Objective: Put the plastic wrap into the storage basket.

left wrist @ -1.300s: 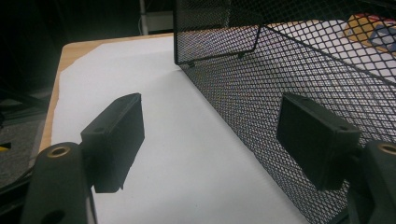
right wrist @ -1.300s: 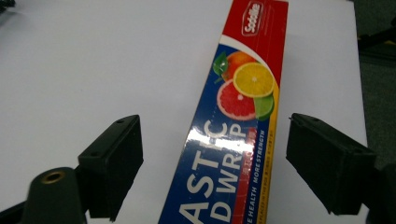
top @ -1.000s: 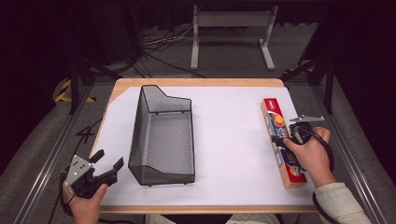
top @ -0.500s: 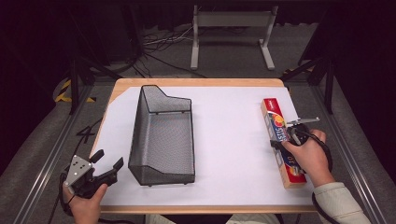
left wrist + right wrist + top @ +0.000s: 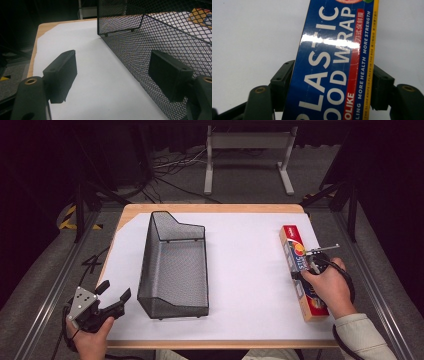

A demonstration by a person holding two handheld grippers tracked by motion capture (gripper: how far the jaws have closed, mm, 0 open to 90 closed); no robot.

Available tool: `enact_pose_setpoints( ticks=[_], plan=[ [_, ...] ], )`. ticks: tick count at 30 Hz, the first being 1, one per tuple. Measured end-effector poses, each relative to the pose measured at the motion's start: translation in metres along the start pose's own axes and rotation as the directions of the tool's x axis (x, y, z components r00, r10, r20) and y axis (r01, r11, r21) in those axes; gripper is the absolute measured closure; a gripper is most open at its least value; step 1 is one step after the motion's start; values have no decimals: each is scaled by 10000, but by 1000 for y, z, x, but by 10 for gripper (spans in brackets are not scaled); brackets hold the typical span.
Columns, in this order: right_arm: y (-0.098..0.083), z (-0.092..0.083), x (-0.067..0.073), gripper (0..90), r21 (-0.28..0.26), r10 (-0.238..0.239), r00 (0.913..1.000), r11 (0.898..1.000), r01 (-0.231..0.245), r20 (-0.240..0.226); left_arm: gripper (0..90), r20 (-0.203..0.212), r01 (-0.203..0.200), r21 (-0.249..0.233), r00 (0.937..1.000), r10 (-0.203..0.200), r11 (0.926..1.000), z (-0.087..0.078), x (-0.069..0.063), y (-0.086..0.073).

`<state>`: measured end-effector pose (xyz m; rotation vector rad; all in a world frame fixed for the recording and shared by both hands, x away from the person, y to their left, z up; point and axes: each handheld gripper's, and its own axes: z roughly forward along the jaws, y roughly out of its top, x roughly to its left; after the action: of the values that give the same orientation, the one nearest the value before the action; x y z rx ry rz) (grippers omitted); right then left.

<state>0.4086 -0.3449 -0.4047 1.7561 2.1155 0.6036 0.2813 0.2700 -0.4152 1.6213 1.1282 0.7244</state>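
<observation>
Plastic wrap box (image 5: 303,272) is found flat at the table's (image 5: 250,245) right edge, bracketed by the right gripper (image 5: 329,87), contact unclear. Left gripper (image 5: 112,75) is held open and empty beside the mesh basket (image 5: 175,265). Lifting is judged outstanding.

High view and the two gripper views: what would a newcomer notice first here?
First the black wire mesh basket, standing empty on the white sheet at the table's left half. Next the long blue and red plastic food wrap box along the right edge, with the right tongs set down astride it, a jaw on each long side. The left tongs hang open off the near-left corner, beside the basket.
</observation>
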Motion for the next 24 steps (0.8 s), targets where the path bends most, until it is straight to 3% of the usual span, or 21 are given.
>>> enact_pose_setpoints(
  ticks=[2, 6, 14, 18, 24],
  plan=[
    [-1, -3, 0, 377, -115, 248, 9997, 9996, -247, 52, 238, -28, -1, -3, 10000, 1, 10000, 0, 0, 0],
    [-2, -5, 0, 392, -169, 398, 9988, 9990, -402, -268, 238, -66, 19, -13, 10000, -19, 10000, 0, 0, 0],
    [-1, -18, 1, 396, -1053, 495, 9977, 9930, -543, -471, 238, -111, 22, -23, 9999, -22, 10000, 0, 0, 0],
    [0, -28, 2, 396, -1567, 226, 9987, 9872, -295, -452, 238, -111, 5, -40, 9999, -5, 10000, -1, 1, 0],
    [2, -44, 6, 395, -2037, 238, 9970, 9783, -383, -730, 238, -178, 60, -45, 9998, -61, 10000, -2, 0, -1]
  ],
)
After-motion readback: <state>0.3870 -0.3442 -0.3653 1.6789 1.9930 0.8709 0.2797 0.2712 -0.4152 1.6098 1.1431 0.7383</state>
